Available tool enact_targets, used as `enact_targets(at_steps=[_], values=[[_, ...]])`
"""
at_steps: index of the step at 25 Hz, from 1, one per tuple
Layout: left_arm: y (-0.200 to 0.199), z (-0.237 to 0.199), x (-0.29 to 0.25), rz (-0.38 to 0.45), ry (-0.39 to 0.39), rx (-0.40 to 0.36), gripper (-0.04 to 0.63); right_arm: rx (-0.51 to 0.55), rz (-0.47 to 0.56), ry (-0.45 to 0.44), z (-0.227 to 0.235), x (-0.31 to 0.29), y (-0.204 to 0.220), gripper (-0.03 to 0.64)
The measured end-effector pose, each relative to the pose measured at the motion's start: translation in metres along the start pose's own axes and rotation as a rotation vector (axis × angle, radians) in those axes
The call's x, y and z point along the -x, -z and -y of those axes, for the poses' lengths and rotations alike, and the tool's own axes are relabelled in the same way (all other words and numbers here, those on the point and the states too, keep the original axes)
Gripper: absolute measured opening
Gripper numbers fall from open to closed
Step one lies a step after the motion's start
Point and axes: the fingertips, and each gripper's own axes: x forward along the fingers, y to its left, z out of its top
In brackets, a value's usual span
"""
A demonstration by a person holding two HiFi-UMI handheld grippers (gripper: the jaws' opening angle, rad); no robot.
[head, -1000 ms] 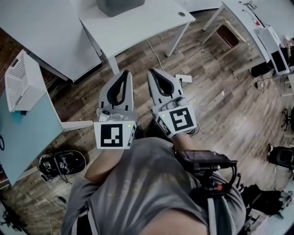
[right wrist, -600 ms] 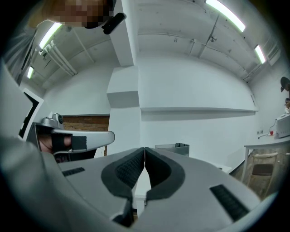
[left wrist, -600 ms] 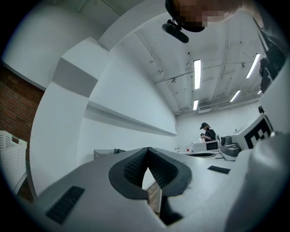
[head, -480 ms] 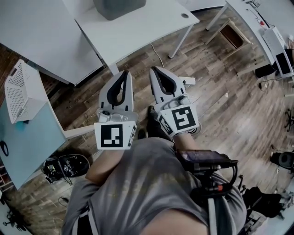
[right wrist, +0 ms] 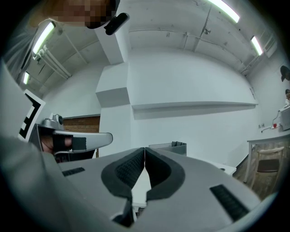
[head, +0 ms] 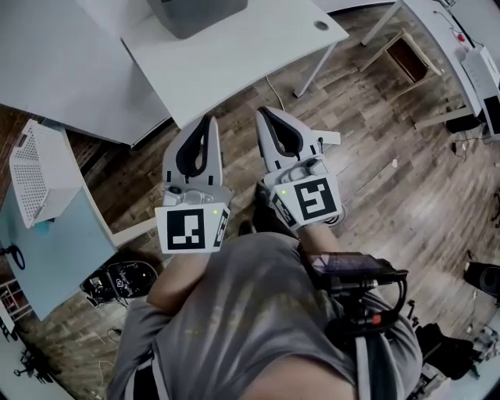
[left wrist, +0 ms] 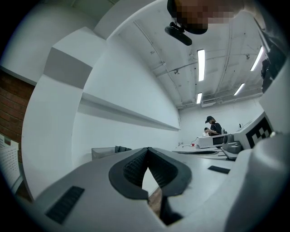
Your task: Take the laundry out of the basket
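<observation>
A grey laundry basket (head: 195, 9) stands on a white table (head: 258, 55) at the top of the head view. In the left gripper view the basket (left wrist: 106, 152) shows far off, with dark laundry (left wrist: 121, 148) poking over its rim. The right gripper view also has the basket (right wrist: 166, 147) just beyond the jaws. My left gripper (head: 207, 123) and right gripper (head: 262, 115) are held side by side over the wooden floor, level, pointing at the table and short of its edge. Both are shut with nothing in them; the left gripper (left wrist: 147, 152) and right gripper (right wrist: 145, 150) have pads pressed together.
A second white table (head: 62, 62) lies at the upper left. A white perforated box (head: 35, 176) sits on a pale blue table (head: 47, 250) at the left. A power strip (head: 328, 139) and cable lie on the floor near the table leg. A person (left wrist: 213, 128) stands far back.
Both grippers have moved forward toward the white table, still shut and empty. The table and basket now sit closer in the head view.
</observation>
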Motion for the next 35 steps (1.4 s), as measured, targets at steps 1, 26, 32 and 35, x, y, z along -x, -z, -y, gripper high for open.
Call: enact_targets(at_steps=[1, 26, 32, 35], values=[[-0.001, 0.000, -0.007, -0.001, -0.003, -0.006, 0.008, -0.005, 0.002, 0.000, 0.007, -0.003, 0.000, 0.008], [-0.002, 0.050, -0.132, -0.001, 0.013, -0.081, 0.008, -0.027, 0.047, -0.037, 0.122, -0.044, -0.010, 0.008], [0.008, 0.032, -0.149, -0.003, 0.004, -0.063, 0.008, -0.019, 0.034, -0.033, 0.130, -0.067, -0.001, 0.008], [0.011, 0.016, -0.160, 0.009, -0.009, -0.051, 0.008, -0.009, 0.026, -0.044, 0.131, -0.085, 0.004, 0.008]])
